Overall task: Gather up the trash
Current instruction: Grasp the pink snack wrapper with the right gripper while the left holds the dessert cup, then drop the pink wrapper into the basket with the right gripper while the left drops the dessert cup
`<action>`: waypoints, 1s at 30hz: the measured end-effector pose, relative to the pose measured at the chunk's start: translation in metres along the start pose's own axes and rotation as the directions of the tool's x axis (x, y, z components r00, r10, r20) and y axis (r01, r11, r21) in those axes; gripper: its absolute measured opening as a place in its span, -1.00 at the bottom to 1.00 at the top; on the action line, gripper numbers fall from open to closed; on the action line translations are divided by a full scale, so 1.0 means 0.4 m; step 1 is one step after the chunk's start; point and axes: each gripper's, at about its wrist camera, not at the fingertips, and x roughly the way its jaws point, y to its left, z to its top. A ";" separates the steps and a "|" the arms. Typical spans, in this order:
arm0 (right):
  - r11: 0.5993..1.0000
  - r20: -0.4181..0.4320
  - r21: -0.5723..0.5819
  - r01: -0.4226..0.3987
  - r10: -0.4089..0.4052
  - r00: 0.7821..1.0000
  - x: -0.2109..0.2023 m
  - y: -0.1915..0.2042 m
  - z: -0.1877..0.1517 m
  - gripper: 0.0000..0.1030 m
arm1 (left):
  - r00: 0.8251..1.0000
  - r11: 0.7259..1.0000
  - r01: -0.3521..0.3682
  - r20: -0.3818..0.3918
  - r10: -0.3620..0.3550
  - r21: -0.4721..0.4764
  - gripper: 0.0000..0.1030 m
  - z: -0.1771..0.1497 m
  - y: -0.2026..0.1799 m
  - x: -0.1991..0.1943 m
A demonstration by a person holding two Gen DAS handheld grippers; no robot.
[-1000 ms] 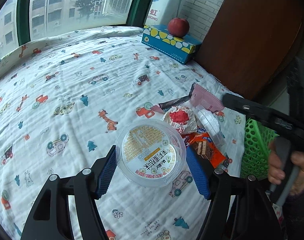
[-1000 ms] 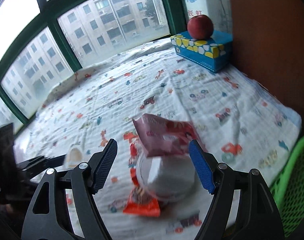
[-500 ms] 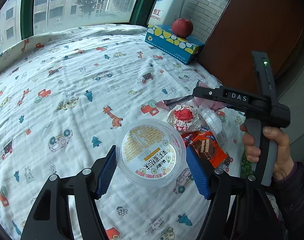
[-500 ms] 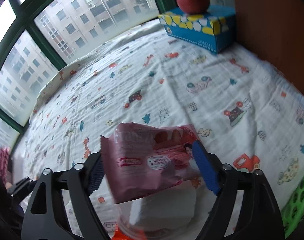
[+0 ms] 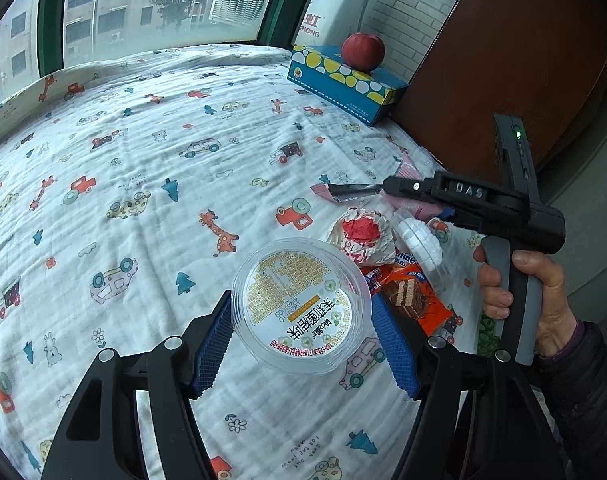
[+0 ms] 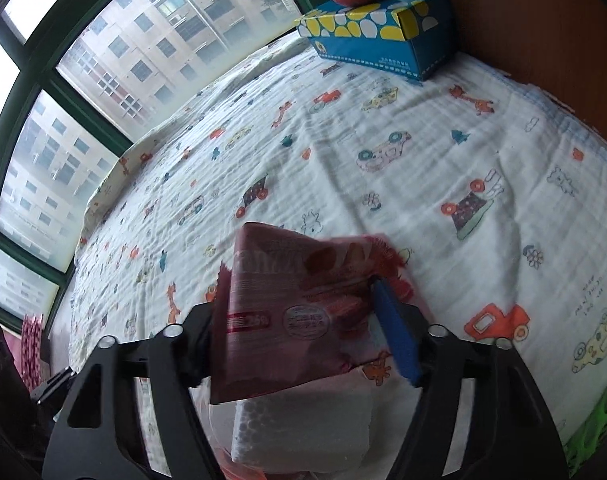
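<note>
Left gripper (image 5: 301, 344) jaws grip the clear round plastic tub (image 5: 301, 306); right gripper (image 6: 299, 334) jaws are closing on the crinkly pink foil wrapper (image 6: 295, 312), which may slip.

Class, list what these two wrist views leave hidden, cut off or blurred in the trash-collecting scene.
- Right wrist view: pink wrapper covers the right hand-held gripper's left pad as its jaws close; print blurred.
- Green basket: cut by the frame edge.
- Left wrist view: clear tub in the left hand-held gripper hides the cloth beneath.

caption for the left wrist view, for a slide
Left gripper holds a clear plastic cup above the patterned sheet; right gripper closes on a pink wrapper.
</note>
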 end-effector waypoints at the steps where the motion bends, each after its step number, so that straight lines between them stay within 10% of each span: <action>1: 1.000 0.008 -0.001 -0.002 0.002 1.000 -0.006 -0.002 -0.005 0.20 | 1.000 1.000 0.000 0.001 0.000 0.002 0.28 0.000 -0.002 -0.001; 30: 0.998 0.239 0.024 -0.060 0.053 0.970 -0.327 -0.035 -0.105 -0.59 | 0.995 0.992 0.079 0.052 -0.084 0.099 0.28 0.026 -0.159 -0.043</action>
